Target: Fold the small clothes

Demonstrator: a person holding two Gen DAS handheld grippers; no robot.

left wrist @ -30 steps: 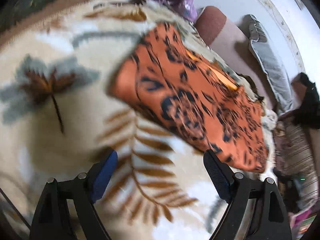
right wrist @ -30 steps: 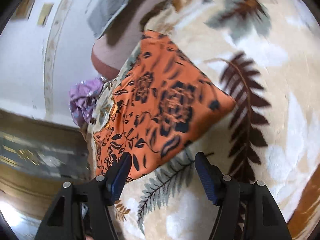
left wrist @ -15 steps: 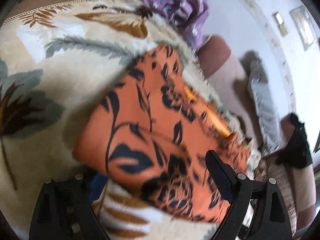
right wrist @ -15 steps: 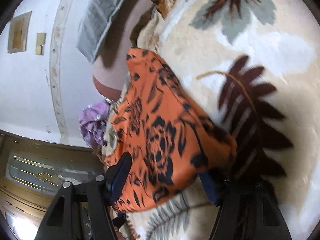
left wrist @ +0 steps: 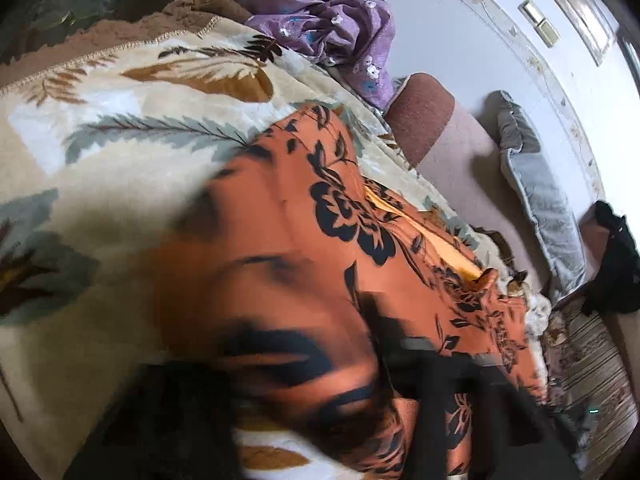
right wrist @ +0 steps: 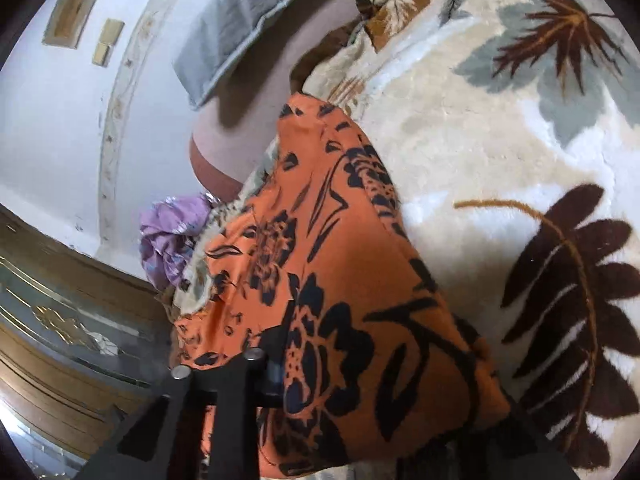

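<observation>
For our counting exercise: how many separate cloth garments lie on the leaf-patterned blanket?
2. The orange floral garment lies mid-blanket, both grippers closing on its near edge. The purple garment is crumpled at the blanket's far edge by the wall. Others may lie outside the views.

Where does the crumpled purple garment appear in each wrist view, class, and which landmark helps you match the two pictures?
Left wrist view: the purple garment lies at the top centre, beyond the leaf-patterned blanket.
Right wrist view: the purple garment sits at mid-left, at the blanket's far edge.
Shared landmark: the orange floral garment, spread between camera and purple garment in both.
</observation>
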